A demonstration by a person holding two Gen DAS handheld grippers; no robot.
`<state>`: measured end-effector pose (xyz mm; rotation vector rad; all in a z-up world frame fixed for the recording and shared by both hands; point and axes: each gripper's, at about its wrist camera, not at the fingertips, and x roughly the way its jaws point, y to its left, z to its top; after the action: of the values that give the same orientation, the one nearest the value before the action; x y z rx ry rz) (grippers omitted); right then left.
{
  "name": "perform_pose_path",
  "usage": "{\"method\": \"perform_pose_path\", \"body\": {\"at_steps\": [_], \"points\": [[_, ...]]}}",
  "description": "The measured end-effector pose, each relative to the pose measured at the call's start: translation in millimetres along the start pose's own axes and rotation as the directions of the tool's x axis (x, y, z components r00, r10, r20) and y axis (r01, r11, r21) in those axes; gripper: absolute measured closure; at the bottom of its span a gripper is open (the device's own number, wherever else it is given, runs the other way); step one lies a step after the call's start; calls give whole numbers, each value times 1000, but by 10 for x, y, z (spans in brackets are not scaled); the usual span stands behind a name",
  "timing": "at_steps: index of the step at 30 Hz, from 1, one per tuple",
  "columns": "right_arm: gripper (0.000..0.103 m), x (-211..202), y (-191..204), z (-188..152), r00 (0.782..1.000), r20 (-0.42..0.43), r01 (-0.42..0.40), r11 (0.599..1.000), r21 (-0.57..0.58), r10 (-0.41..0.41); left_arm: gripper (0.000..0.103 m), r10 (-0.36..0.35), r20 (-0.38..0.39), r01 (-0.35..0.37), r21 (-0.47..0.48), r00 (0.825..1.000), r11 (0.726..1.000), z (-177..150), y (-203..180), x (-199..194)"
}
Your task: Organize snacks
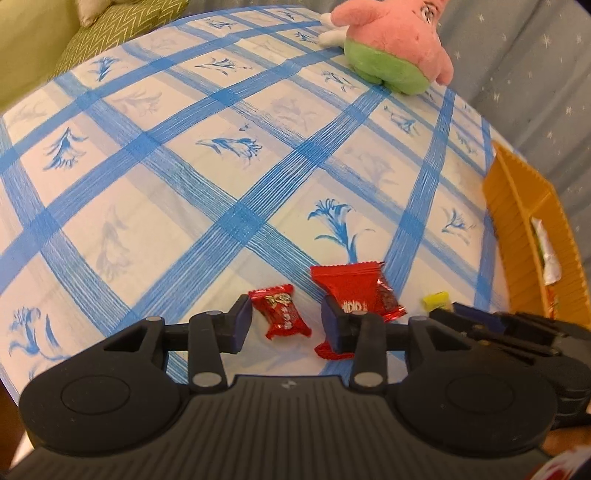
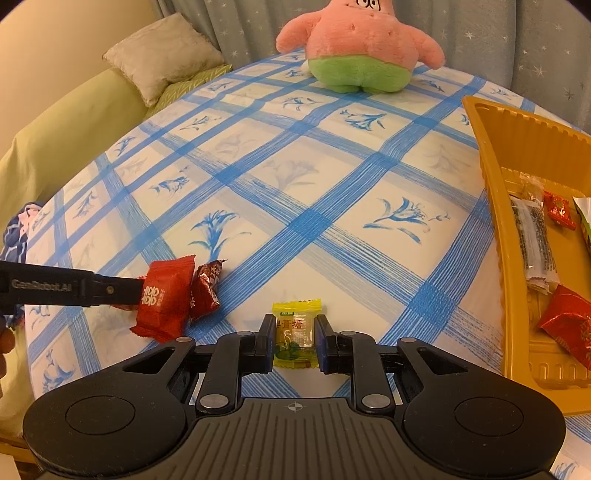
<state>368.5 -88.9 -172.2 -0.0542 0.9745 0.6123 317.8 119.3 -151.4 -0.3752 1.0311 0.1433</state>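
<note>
Far left in the right wrist view, a green sofa (image 2: 66,125) with a beige cushion (image 2: 162,55) runs close along the table (image 2: 314,206) edge, so there is little room beyond that side. The checked cloth itself is bare across its broad middle, from the sofa side to the far edge.

Toward the near left, the left hand-held gripper (image 1: 282,325) has its jaws spread, with a small red candy (image 1: 280,312) lying between them; the pads do not press on it. Its right finger (image 1: 334,326) rests against a large red snack packet (image 1: 349,291), which crowds that side, and a dark red candy (image 1: 388,301) lies touching the packet's right edge.

Just right of these, near the front edge, the right hand-held gripper (image 2: 293,341) pinches a yellow candy (image 2: 295,332) at its sides, the candy flat on the cloth.

At the far edge a pink and green plush toy (image 2: 360,48) sits before a starred curtain (image 2: 517,33).

Far right, a yellow tray (image 2: 495,206) lies along the table's right edge, its raised rim between the candies and its inside, where several wrapped snacks (image 2: 535,236) lie.
</note>
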Motion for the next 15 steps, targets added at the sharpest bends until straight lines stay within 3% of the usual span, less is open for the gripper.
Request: {"method": "perform_pose_path", "body": {"at_steps": [3,8,15], "points": [[81,0,-4,-2,1000,-1,-3,1000,2,3,68,12,8,-12,40,1000,999,-3,-38,18],[81,0,-4,-1,1000,0,-2,1000,2,2,82,46,15,-47,117,999,992,-36,-94,24],[81,2,-5,0,1000,-2,-4,1000,1,4,88,39,20,-42,130,999,991,-92,-74,-22]]}}
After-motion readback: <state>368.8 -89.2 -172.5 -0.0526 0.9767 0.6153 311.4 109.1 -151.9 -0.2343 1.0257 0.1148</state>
